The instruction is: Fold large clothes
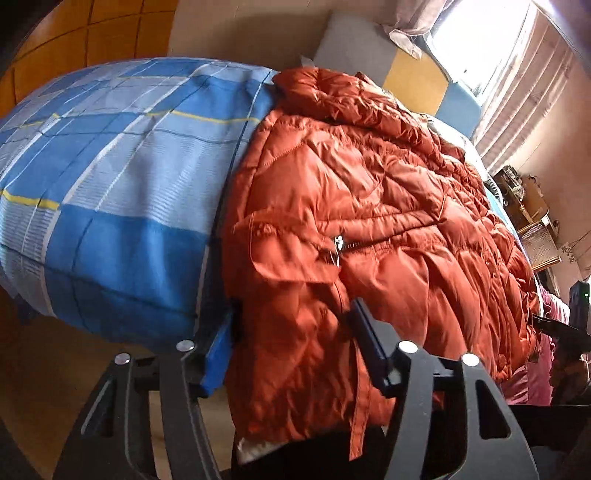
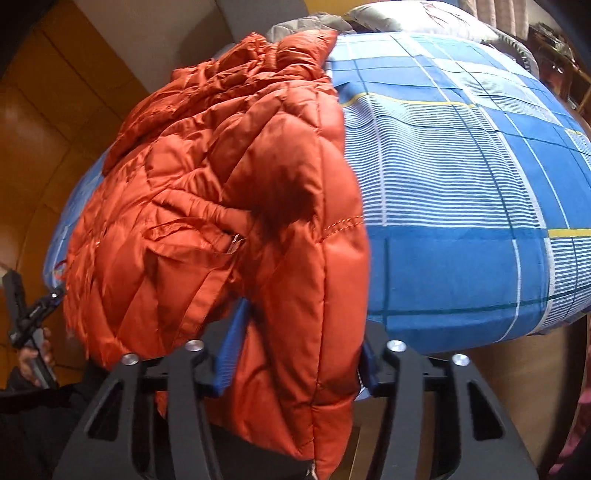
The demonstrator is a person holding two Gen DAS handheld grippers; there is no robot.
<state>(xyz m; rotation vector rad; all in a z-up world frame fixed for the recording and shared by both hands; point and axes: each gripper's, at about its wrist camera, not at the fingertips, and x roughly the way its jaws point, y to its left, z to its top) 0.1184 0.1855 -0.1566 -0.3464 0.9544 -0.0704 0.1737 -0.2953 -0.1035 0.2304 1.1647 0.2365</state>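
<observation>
Left wrist view: an orange puffer jacket [image 1: 369, 206] lies spread along a bed covered by a blue checked quilt [image 1: 110, 177], the quilt showing to the jacket's left.
Only here: the zipper pull [image 1: 338, 243] of a pocket, a bright window [image 1: 480, 40] with curtains, and far right the other gripper's dark body held in a hand [image 1: 567, 369].
Left gripper [image 1: 295, 325]: its fingers [image 1: 365, 328] stand either side of the jacket's near hem, cloth filling the gap between them (they grip the hem, one finger partly hidden by cloth).

Right wrist view: the jacket [image 2: 229, 192] lies bunched and puffed, the quilt [image 2: 461, 192] now to its right.
Only here: wooden panels [image 2: 48, 129] at left, pillows [image 2: 388, 14] at the bed's far end, and the left tool with its hand [image 2: 31, 354] at the left edge.
Right gripper [image 2: 299, 358]: blue-padded fingers [image 2: 231, 347] clamp a thick fold of the jacket's edge, which hangs down between them (the right finger barely shows).
</observation>
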